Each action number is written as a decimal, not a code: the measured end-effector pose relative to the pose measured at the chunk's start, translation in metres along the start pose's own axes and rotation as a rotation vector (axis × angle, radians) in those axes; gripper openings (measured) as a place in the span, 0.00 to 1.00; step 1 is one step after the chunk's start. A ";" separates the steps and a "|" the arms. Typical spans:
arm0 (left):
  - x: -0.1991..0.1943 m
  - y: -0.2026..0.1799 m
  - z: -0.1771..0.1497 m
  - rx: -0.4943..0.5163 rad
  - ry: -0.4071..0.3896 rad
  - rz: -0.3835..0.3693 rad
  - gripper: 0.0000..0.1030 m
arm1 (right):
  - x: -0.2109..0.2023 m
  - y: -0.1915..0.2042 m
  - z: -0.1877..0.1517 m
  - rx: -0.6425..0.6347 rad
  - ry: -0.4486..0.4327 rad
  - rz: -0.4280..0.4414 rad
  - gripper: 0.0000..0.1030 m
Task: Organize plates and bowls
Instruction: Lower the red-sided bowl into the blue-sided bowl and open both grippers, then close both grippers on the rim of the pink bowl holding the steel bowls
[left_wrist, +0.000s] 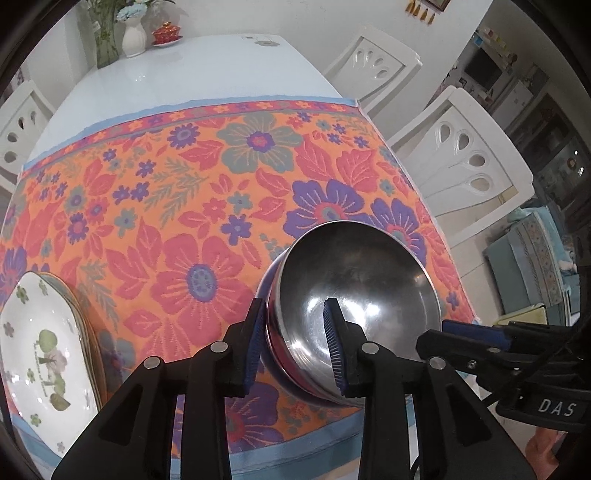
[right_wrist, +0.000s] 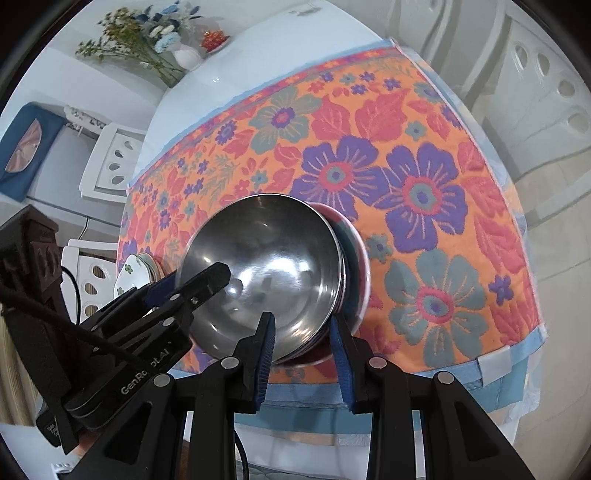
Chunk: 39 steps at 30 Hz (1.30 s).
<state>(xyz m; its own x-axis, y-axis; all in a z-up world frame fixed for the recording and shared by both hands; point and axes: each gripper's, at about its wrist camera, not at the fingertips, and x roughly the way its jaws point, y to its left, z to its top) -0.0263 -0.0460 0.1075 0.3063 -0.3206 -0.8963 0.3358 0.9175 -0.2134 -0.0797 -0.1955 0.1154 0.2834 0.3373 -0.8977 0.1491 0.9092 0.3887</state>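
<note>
A stack of nested steel bowls (left_wrist: 354, 295) sits inside a pink-rimmed bowl on the floral cloth near the table's front edge; it also shows in the right wrist view (right_wrist: 266, 273). My left gripper (left_wrist: 297, 347) straddles the stack's left rim, one finger inside and one outside, closed on it. My right gripper (right_wrist: 304, 350) straddles the near right rim the same way. A stack of white flowered plates (left_wrist: 44, 332) lies at the far left, also seen small in the right wrist view (right_wrist: 135, 271).
The floral cloth (left_wrist: 207, 192) covers the near half of a white table (left_wrist: 177, 74). Vases with flowers (left_wrist: 133, 37) and a red lidded cup (left_wrist: 166, 33) stand at the far end. White chairs (left_wrist: 461, 155) surround the table.
</note>
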 end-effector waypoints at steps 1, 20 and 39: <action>-0.001 0.001 0.000 -0.003 -0.002 -0.001 0.28 | -0.002 0.004 0.000 -0.015 -0.009 -0.003 0.30; -0.001 0.011 -0.011 -0.053 0.006 -0.018 0.28 | -0.048 0.006 0.014 -0.124 -0.207 -0.034 0.45; -0.052 0.002 -0.017 -0.162 -0.165 -0.017 0.57 | -0.051 0.005 0.000 -0.185 -0.202 -0.039 0.59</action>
<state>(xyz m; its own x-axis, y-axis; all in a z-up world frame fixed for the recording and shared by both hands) -0.0564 -0.0236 0.1472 0.4478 -0.3579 -0.8193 0.1987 0.9333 -0.2991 -0.0936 -0.2080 0.1627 0.4671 0.2629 -0.8443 -0.0070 0.9559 0.2937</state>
